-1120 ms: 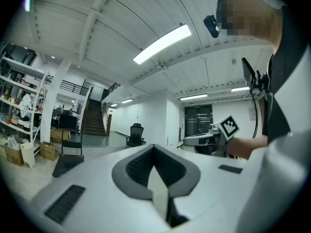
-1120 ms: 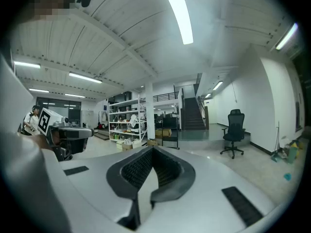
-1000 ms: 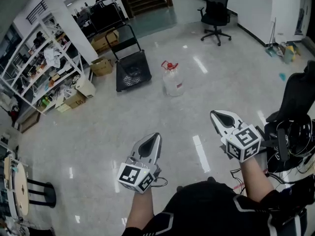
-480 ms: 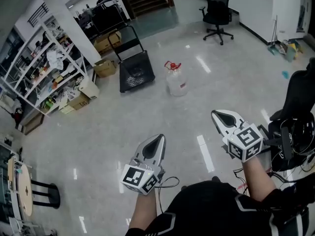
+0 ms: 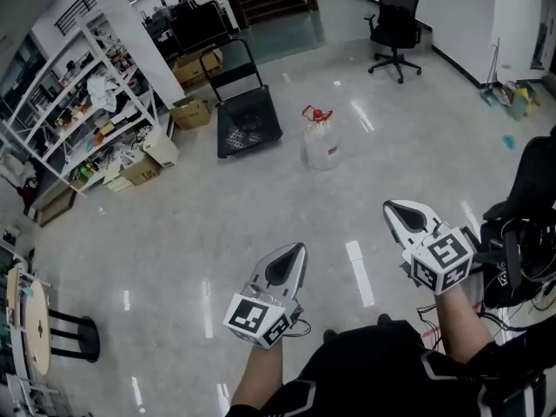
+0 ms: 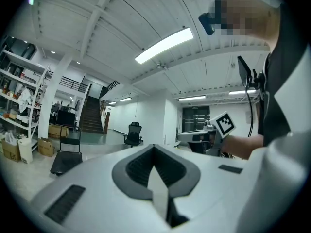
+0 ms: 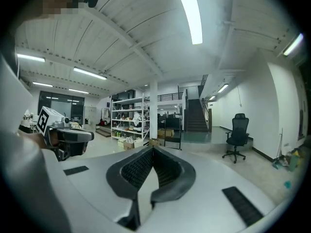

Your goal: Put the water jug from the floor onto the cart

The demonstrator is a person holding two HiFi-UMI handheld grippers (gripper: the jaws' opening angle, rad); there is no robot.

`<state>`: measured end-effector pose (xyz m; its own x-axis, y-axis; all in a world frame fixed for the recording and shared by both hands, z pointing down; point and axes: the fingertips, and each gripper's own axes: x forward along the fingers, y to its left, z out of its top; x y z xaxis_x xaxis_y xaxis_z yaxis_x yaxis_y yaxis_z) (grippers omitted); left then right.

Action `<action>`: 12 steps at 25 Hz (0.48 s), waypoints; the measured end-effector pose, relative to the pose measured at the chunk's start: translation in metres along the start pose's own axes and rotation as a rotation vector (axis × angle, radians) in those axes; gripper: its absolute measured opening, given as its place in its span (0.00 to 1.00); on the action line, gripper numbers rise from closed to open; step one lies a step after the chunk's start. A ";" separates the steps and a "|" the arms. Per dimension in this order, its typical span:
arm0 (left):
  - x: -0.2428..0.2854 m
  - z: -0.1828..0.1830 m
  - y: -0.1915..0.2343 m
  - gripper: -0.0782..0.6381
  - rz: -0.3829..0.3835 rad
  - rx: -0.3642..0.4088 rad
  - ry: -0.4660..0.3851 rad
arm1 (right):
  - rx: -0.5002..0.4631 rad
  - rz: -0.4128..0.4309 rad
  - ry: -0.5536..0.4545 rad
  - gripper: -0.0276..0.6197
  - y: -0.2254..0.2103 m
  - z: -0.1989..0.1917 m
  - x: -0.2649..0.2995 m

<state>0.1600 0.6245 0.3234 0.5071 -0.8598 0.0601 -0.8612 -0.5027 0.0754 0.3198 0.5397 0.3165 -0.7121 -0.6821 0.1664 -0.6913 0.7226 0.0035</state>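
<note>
The clear water jug (image 5: 322,142) with a red cap and handle stands upright on the grey floor, far ahead of both grippers. Just left of it is the black flat cart (image 5: 248,127), with its upright push handle on the far side. My left gripper (image 5: 301,248) is held low in front of the person, shut and holding nothing. My right gripper (image 5: 391,206) is to its right, also shut and holding nothing. In the left gripper view the left gripper (image 6: 154,147) points level, with the cart (image 6: 64,161) at far left. The right gripper (image 7: 153,150) hides the jug in the right gripper view.
White shelving (image 5: 80,102) full of goods lines the left side, with cardboard boxes (image 5: 190,112) at its foot. An office chair (image 5: 396,26) stands at the back right. A black chair with cables (image 5: 521,233) is close on the right. A stool (image 5: 62,337) stands at the near left.
The person has stepped forward: the jug and cart sit lower and nearer in the head view. Both grippers moved ahead with the body and stayed shut.
</note>
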 end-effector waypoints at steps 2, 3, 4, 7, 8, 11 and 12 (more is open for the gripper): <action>-0.005 -0.003 0.009 0.10 -0.013 -0.006 -0.003 | 0.002 -0.014 0.002 0.05 0.007 0.001 0.006; -0.006 -0.005 0.014 0.10 -0.017 -0.010 -0.002 | 0.008 -0.023 0.000 0.05 0.009 0.000 0.009; -0.006 -0.006 0.018 0.10 -0.022 -0.014 0.001 | 0.016 -0.032 0.000 0.05 0.010 0.000 0.012; -0.003 -0.008 0.031 0.10 -0.037 -0.020 0.009 | 0.034 -0.051 0.008 0.05 0.010 -0.001 0.023; 0.000 -0.007 0.035 0.10 -0.040 -0.019 0.008 | 0.036 -0.050 0.013 0.05 0.008 -0.001 0.027; 0.016 -0.006 0.048 0.10 -0.044 -0.012 0.006 | 0.032 -0.033 0.012 0.05 0.001 -0.003 0.043; 0.024 -0.006 0.053 0.10 -0.042 -0.008 0.010 | 0.032 -0.025 0.004 0.05 -0.003 -0.003 0.050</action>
<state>0.1262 0.5779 0.3347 0.5436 -0.8367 0.0664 -0.8386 -0.5379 0.0864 0.2866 0.5033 0.3277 -0.6938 -0.6997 0.1705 -0.7128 0.7009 -0.0240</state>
